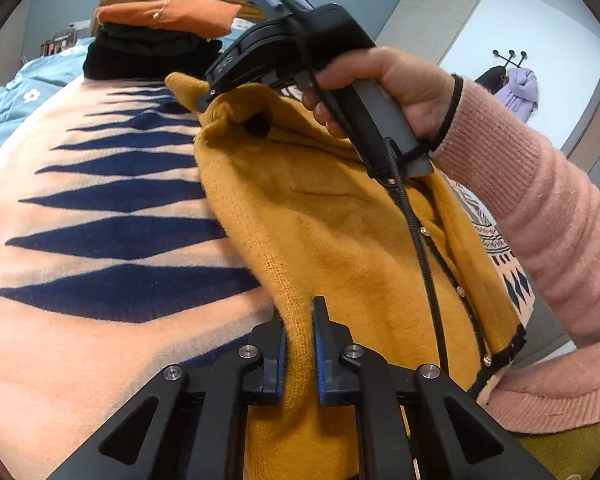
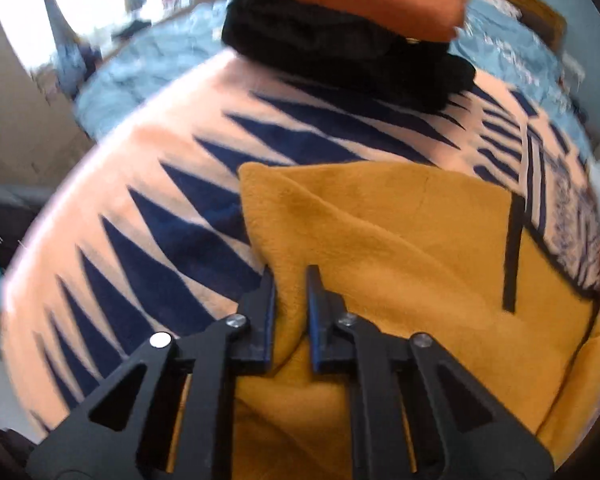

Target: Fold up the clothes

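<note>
A mustard-yellow cardigan (image 1: 340, 220) with black trim and small buttons lies on a pink blanket. My left gripper (image 1: 300, 312) is shut on its near left edge, with knit fabric pinched between the blue pads. A hand (image 1: 400, 88) in a pink sleeve holds my right gripper (image 1: 206, 102), whose tip bites a bunched far corner of the cardigan. In the right wrist view the right gripper (image 2: 290, 280) is shut on a fold at the left edge of the cardigan (image 2: 400, 240), and the rest spreads flat to the right.
The pink blanket (image 1: 100, 208) with navy diamonds covers the bed. At its far edge sits a stack of folded clothes, an orange piece (image 1: 164, 20) on black ones (image 1: 148, 56). Light blue bedding (image 1: 12, 96) lies beyond. Garments hang on a wall rack (image 1: 518, 88).
</note>
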Available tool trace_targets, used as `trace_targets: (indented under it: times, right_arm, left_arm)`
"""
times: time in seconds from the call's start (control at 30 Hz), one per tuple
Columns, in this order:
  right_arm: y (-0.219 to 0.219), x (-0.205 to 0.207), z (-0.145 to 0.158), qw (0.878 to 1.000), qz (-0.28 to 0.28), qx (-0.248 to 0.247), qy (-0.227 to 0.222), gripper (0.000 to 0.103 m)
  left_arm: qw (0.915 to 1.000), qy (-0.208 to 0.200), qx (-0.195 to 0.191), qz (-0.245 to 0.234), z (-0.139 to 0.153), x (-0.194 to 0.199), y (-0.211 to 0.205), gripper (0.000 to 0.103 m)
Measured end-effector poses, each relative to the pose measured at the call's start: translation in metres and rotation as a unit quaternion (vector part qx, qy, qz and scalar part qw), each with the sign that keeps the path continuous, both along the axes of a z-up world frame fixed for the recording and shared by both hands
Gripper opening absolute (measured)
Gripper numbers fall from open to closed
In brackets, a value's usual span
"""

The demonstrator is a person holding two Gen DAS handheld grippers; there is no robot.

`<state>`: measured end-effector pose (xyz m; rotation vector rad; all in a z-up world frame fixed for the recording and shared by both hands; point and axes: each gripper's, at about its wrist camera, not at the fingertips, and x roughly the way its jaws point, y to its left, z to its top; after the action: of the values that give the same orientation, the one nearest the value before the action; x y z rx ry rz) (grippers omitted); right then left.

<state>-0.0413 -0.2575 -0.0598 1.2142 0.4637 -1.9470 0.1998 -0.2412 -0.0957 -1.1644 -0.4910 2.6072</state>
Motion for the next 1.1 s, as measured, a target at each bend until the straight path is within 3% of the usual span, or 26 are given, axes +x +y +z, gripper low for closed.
trace_targets:
  times: [0.23,0.43,0.57,0.67,0.97,1.03,1.1]
  right_arm:
    - [0.053,-0.013,0.039,0.991,-0.026,-0.121,-0.051,0.014]
    - [0.117,-0.019,0.071,0.973,-0.047,-0.215,-0.070,0.014]
    - [0.167,-0.028,0.075,0.958,-0.076,-0.266,-0.078,0.014]
    - [0.196,-0.041,0.066,0.951,-0.103,-0.278,-0.089,0.014]
    - [0.246,-0.074,0.009,0.950,-0.177,-0.231,-0.114,0.014]
    - [0.247,-0.075,0.006,0.951,-0.176,-0.229,-0.113,0.015]
    - [0.244,-0.073,0.010,0.956,-0.165,-0.219,-0.101,0.024]
  left_arm:
    - [0.9986,0.039,-0.019,-0.032,0.032,0.008,0.019,0.009]
    - [0.9956,0.054,-0.028,-0.072,0.051,0.004,0.044,0.009]
    - [0.9928,0.056,-0.031,-0.101,0.057,-0.008,0.067,0.009]
    - [0.9911,0.051,-0.028,-0.120,0.055,-0.019,0.083,0.009]
    - [0.9916,-0.012,-0.021,-0.127,0.024,-0.051,0.121,0.009]
    - [0.9924,-0.014,-0.027,-0.119,0.025,-0.051,0.122,0.018]
    - [0.9931,-0.012,-0.032,-0.112,0.026,-0.049,0.124,0.050]
